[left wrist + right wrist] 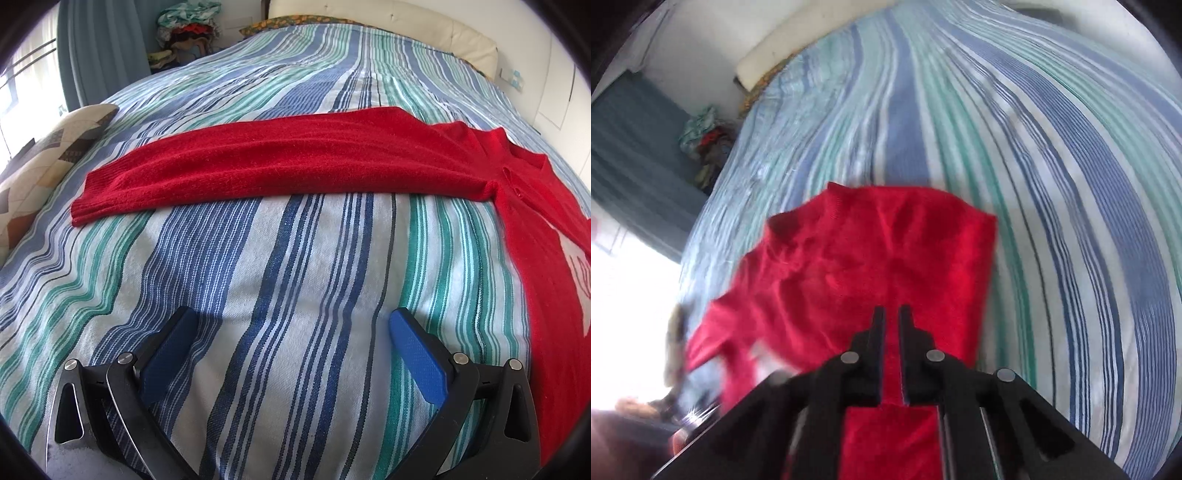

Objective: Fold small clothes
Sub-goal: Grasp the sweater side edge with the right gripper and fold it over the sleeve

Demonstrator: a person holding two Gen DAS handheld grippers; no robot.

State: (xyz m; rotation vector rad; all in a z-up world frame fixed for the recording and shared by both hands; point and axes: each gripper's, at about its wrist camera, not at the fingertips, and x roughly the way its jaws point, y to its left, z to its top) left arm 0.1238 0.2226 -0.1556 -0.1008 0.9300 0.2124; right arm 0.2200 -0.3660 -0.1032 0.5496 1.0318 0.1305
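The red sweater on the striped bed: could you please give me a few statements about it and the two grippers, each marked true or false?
1. The left gripper is open and holds nothing. True.
2. The red sweater has one sleeve stretched out flat across the striped bedspread. True.
3. The right gripper is spread wide over bare bedspread. False: its fingers stand nearly together, with red sweater fabric running between them.
4. The sweater is plain blue. False: it is red, with a pale patch showing at the right edge of the left wrist view.
5. A patterned cushion lies at the left side of the bed. True.
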